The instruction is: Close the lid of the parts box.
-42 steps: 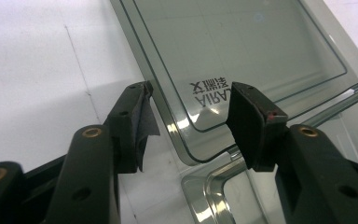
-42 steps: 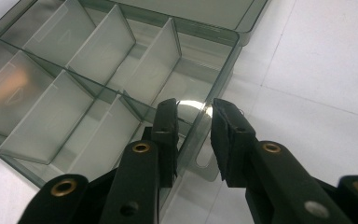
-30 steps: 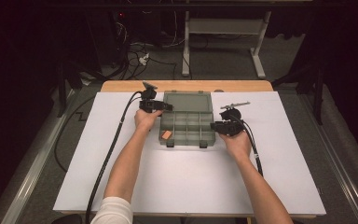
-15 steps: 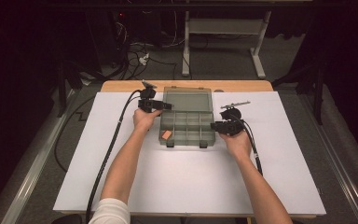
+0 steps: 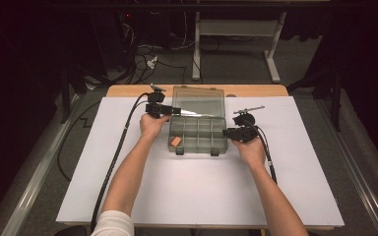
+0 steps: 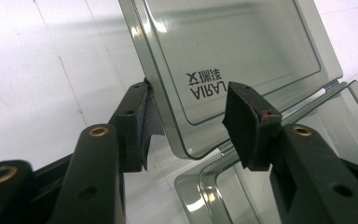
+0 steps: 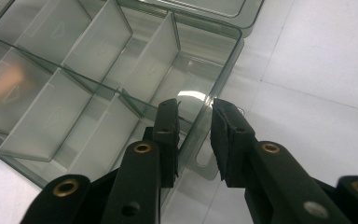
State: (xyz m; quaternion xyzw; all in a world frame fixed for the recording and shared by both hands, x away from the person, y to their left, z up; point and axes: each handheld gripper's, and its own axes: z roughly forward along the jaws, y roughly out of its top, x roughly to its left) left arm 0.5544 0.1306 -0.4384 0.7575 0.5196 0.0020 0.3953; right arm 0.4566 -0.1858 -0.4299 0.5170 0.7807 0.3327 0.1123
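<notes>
organizer box (image 5: 198, 133) sits near the far middle of the white table sheet (image 5: 197, 196), its lid (image 5: 198, 102) swung open and tilted back towards the far edge. left gripper (image 5: 176, 110) straddles the lid's left edge; in the left gripper view its jaws have just been closing, one pad (image 6: 142, 122) against the outer face of the lid (image 6: 233, 56), the other pad (image 6: 244, 123) apart from the inner face, so nothing is clamped yet. right gripper (image 5: 226, 132) straddles the box's right wall (image 7: 214, 100), one jaw inside, one outside; a sliver of daylight shows at the outer pad, so whether it truly pinches i cannot tell. judgement: the step looks like closing the lid while steadying the base. best done by finishing the pinch squarely on the flat rim, not the rounded corner, then swinging about the hinge without twisting. material: smoky translucent hard plastic, glossy, slippery; thin dividers form rectangular cells; printed lettering (image 6: 206, 84) on the lid. one orange piece (image 5: 176, 141) lies in the near-left cell. pads look matte, slightly frayed.
</notes>
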